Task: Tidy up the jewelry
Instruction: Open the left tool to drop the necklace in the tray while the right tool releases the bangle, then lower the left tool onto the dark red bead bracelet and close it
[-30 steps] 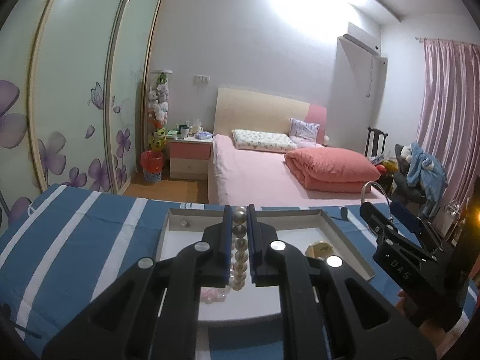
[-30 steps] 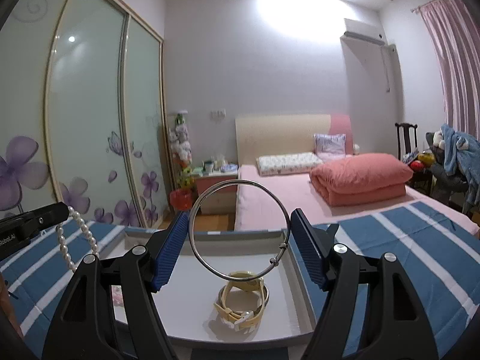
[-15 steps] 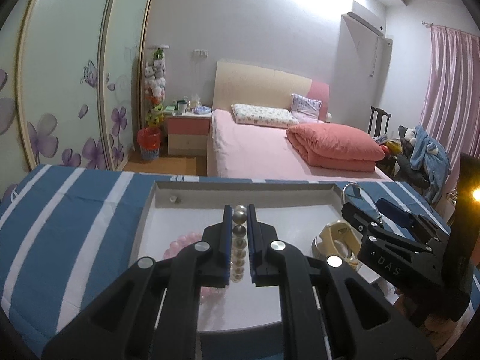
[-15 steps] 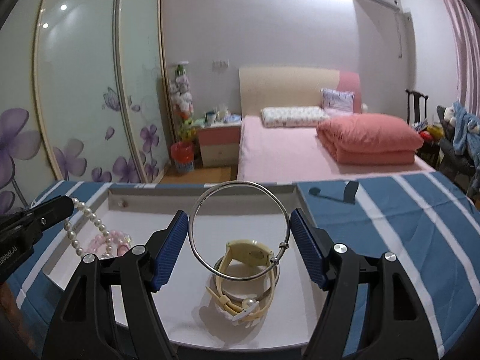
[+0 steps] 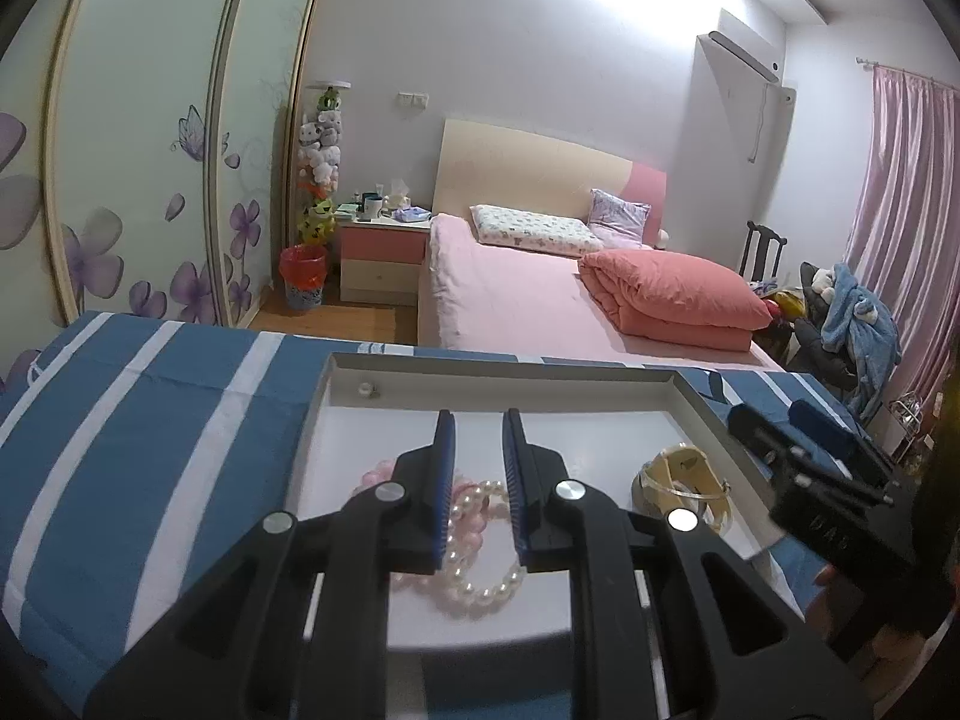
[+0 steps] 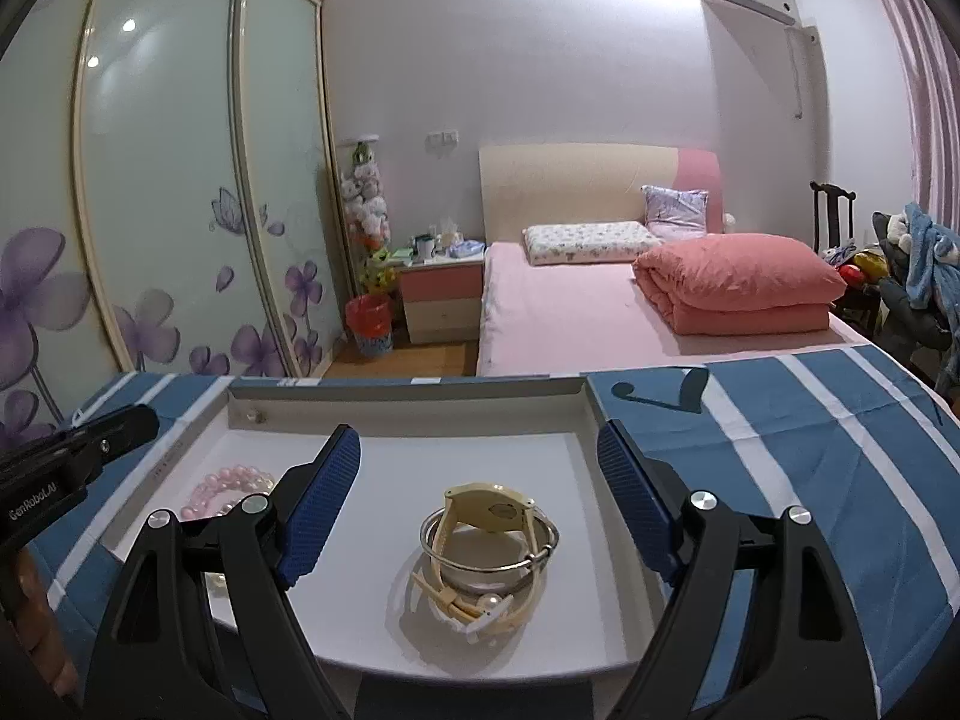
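Right wrist view: right gripper (image 6: pixel 480 498) hangs wide open over the bangle (image 6: pixel 489 543) ringing the watch (image 6: pixel 486 507) in the tray (image 6: pixel 408 390). Left gripper (image 5: pixel 478 480) is parted above the pearls (image 5: pixel 480 570); dipping could snag them.

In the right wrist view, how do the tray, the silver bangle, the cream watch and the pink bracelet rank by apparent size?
1. Tray
2. Silver bangle and cream watch: similar, and they overlap, so unranked
3. Pink bracelet, partly hidden by the finger
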Available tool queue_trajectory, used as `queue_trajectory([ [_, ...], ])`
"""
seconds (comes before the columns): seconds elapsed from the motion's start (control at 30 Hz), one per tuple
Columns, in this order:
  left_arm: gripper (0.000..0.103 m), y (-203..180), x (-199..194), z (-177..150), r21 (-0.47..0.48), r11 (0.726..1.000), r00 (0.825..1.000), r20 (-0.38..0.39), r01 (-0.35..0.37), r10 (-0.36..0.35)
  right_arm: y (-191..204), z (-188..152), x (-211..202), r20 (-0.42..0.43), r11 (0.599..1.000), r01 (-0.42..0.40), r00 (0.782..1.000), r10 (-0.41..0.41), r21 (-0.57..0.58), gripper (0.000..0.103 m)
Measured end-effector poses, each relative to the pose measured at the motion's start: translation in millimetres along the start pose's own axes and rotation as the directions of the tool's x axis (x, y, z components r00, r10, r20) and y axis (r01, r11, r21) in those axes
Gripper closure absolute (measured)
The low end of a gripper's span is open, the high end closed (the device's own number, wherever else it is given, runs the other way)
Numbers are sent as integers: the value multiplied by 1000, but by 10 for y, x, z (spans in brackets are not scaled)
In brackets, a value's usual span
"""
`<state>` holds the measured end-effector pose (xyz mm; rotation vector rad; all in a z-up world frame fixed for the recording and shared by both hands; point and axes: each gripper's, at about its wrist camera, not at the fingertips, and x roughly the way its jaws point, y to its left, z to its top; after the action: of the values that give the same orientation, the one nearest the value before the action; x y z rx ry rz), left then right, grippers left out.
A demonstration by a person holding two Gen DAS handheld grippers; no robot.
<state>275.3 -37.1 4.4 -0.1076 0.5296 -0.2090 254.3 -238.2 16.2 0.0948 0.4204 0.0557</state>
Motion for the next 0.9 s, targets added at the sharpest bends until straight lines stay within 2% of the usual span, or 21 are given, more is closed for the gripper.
queue_trajectory([
  [0.13,85,22,-220,-99,12,1000,999,-21,26,-26,7,-13,-249,32,1000,-9,999,9,-7,22],
  [0.23,84,41,-424,-252,23,997,995,-63,78,-76,10,-56,-473,50,1000,-10,999,12,-26,22],
  [0.33,67,17,-621,-462,30,990,984,-122,138,-133,-19,-131,-710,61,1000,-6,998,7,-27,22],
  [0.5,60,-90,-856,-895,45,978,958,-215,206,-192,-106,-256,-985,51,1000,-8,999,7,20,22],
  [0.57,52,-172,-906,-1031,64,973,951,-236,220,-199,-132,-318,-1067,43,999,-9,999,7,43,22],
  [0.73,41,-433,-914,-1254,138,962,938,-293,234,-186,-193,-489,-1243,20,997,-15,1000,14,81,22],
  [0.9,37,-611,-846,-1365,217,953,934,-334,210,-130,-284,-593,-1346,5,994,-4,1000,4,110,22],
])
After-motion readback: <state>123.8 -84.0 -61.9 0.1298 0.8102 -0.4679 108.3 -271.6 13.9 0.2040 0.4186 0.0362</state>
